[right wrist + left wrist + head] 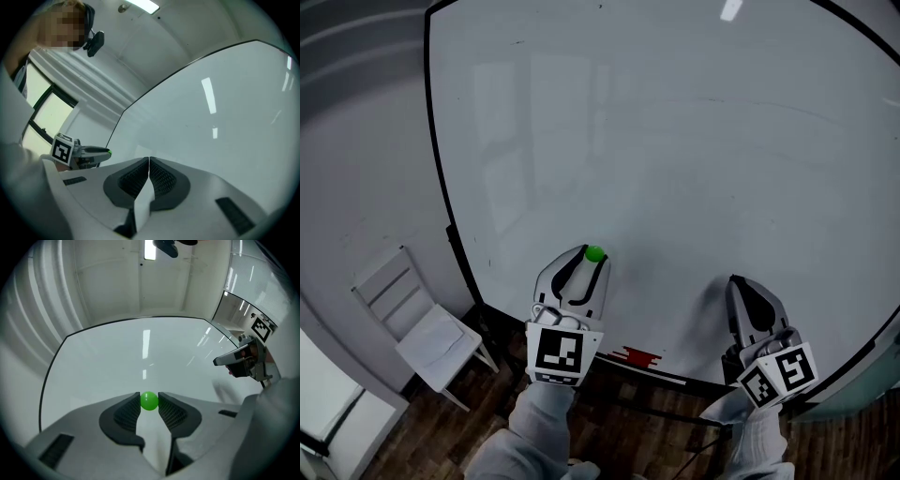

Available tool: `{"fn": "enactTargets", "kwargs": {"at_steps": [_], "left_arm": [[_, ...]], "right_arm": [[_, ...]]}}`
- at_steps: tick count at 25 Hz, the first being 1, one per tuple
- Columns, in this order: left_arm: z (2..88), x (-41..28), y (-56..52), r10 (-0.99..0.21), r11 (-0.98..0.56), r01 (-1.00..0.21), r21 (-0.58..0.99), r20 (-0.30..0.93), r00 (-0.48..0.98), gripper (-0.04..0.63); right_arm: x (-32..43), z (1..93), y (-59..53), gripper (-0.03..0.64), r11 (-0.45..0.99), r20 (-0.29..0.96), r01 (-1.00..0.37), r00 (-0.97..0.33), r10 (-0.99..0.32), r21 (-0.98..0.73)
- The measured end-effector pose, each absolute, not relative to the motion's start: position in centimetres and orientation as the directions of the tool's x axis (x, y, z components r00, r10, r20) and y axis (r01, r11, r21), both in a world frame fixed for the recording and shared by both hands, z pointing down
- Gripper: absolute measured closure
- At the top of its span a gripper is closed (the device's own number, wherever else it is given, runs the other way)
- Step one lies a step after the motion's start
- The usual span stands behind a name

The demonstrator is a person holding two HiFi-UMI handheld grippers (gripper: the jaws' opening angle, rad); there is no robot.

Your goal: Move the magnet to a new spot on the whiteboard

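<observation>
**Magnet** (149,401): small green ball, pinched at the very tips of the left gripper (149,397), one pad on either side. The whiteboard (675,141) lies just ahead of the tips; whether the magnet touches it cannot be told.

**Handling (judged):** light, hard, smooth and round, so likely to squirt out of a loose pinch. Best held across its widest part, as it is now.

**Right gripper** (148,162): jaws together with nothing between them, beside the board.

**Views:** the left gripper view alone shows the pads on the magnet. The head view alone shows a chair (422,328) and a red item (636,356) on the ledge below the grippers.
</observation>
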State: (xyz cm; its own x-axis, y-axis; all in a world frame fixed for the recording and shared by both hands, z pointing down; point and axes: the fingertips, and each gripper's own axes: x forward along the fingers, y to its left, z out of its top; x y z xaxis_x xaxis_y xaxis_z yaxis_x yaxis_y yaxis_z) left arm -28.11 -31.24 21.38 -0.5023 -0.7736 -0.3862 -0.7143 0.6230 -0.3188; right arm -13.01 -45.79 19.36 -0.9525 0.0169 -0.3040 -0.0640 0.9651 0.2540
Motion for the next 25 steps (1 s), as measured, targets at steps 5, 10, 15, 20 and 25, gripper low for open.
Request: {"fn": "enactTargets", "kwargs": {"at_steps": [5, 10, 15, 20, 25], "left_arm": [[16.4, -30.3, -30.2, -0.776, 0.612, -0.708, -0.353, -0.445, -0.448, 0.474], [12.9, -32.3, -29.1, -0.786, 0.558, -0.770, -0.310, -0.496, -0.370, 0.474], [9.0, -34.3, -28.3, -0.779, 0.555, -0.758, -0.342, -0.533, -0.330, 0.474], [4.9, -34.3, -28.3, -0.779, 0.551, -0.735, -0.395, -0.559, -0.284, 0.474], [2.1, -34.7, -28.9, -0.788, 0.552, -0.715, -0.429, -0.548, -0.280, 0.474]], "right_arm": [[-15.3, 14.6, -43.1, 0.589, 0.945, -0.346, -0.077, -0.937, 0.040, 0.317], [-16.7, 11.4, -41.0, 0.589, 0.929, -0.368, -0.098, -0.929, 0.044, 0.357], [-18.6, 8.8, -38.9, 0.589, 0.919, -0.369, -0.092, -0.927, 0.061, 0.384], [-20.4, 6.6, -36.8, 0.589, 0.914, -0.369, -0.067, -0.925, 0.094, 0.401], [-21.8, 4.9, -36.1, 0.588, 0.918, -0.371, -0.049, -0.922, 0.109, 0.393]]}}
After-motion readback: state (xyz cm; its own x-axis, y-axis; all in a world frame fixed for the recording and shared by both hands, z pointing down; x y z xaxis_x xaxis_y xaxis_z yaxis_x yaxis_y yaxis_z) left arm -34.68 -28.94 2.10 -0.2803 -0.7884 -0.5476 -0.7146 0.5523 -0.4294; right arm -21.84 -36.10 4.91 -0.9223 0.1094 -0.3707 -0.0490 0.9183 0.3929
